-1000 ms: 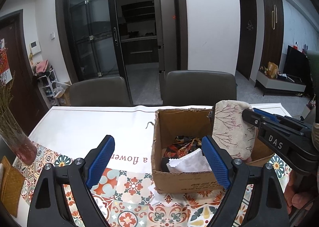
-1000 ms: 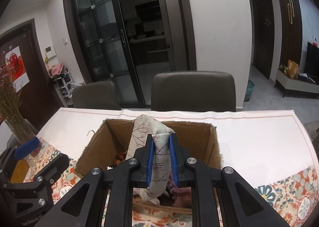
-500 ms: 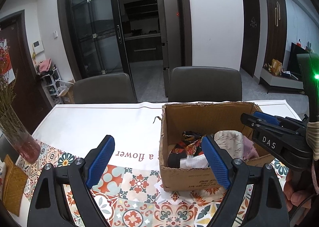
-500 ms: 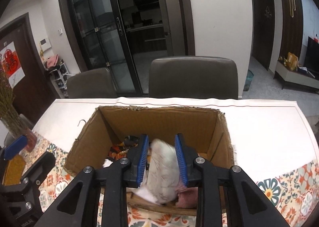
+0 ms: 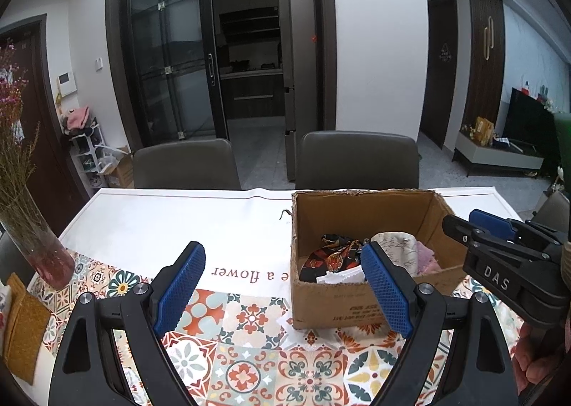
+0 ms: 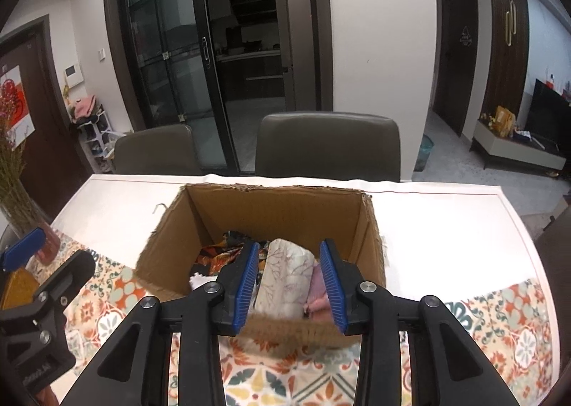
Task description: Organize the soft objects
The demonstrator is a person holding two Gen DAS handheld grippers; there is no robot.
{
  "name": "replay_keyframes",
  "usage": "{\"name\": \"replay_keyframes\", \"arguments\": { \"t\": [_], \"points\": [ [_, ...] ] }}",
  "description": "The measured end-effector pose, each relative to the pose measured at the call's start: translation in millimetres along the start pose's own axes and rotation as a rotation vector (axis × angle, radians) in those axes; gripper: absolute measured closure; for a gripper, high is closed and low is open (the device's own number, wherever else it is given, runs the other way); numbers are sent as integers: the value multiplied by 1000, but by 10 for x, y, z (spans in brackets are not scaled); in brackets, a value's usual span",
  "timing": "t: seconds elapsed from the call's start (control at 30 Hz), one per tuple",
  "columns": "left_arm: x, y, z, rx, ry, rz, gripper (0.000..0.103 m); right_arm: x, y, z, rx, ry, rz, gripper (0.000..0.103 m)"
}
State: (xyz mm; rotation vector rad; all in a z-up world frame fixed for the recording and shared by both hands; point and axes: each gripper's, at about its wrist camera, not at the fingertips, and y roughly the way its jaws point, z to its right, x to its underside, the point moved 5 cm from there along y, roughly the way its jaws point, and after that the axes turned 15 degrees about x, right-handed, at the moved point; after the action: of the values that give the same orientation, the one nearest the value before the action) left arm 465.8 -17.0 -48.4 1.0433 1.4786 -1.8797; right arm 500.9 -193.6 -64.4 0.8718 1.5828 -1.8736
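An open cardboard box stands on the table. Inside lie a cream pouch with a branch print, a dark orange-patterned cloth, a pink cloth and a white cloth. My right gripper is open just above the box's near edge, with the cream pouch lying loose between its fingers; it also shows in the left wrist view. My left gripper is wide open and empty, left of the box front.
The table has a white cloth with a patterned tile border. A glass vase with dried flowers stands at the left edge, a mustard cloth beside it. Two grey chairs stand behind the table.
My right gripper lowered the cream pouch into the box, opened and let it go. It has drawn back a little. My left gripper stayed open.
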Motion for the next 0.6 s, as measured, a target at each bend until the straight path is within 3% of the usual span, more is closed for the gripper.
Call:
{"name": "replay_keyframes", "arguments": {
  "t": [0.13, 0.6],
  "points": [
    [4, -219, -4, -4, 18, 14, 10, 65, -306, -9, 17, 10, 27, 58],
    [166, -978, 53, 18, 71, 53, 5, 365, -1163, 17, 89, 54, 65, 47]
  ]
}}
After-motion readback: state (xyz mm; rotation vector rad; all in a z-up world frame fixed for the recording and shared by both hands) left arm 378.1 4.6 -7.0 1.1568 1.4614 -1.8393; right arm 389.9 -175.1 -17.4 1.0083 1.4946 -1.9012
